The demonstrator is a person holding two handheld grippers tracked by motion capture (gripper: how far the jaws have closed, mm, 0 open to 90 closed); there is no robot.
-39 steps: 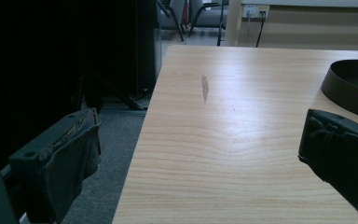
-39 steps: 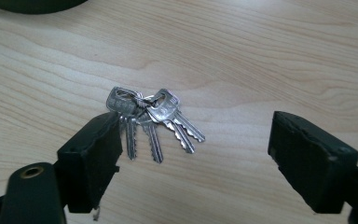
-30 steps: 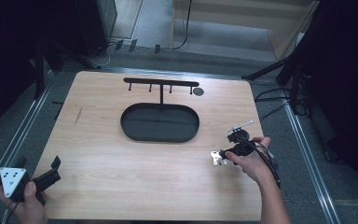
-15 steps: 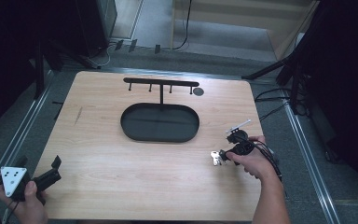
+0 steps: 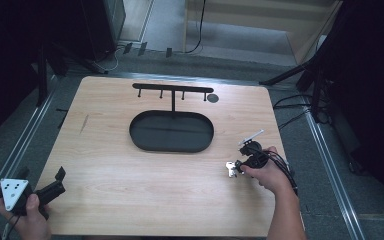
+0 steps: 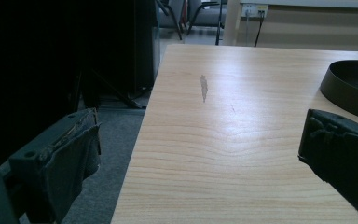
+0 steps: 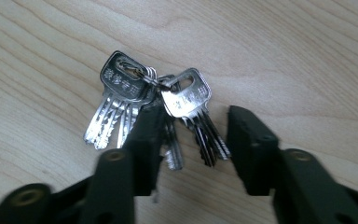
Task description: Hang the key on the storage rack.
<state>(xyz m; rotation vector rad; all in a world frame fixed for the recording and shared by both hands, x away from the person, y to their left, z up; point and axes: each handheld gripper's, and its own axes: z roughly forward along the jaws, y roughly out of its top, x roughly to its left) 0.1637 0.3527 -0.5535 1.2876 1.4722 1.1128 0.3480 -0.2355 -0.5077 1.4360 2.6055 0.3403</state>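
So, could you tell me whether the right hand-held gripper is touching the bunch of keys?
Cannot tell. In the right gripper view the right hand-held gripper straddles the bunch of keys, jaws apart; one jaw overlaps the keys, but contact isn't plain.

grey carpet floor; pale wood cabinet behind; dark surroundings

In the right gripper view, the left jaw of the right hand-held gripper covers part of the bunch of keys, and the stamped marks on the key heads are too small to read. In the high view the person's hand hides most of that gripper, and the keys are too small to tell apart. In the left gripper view, the black tray is cut off by the right edge.
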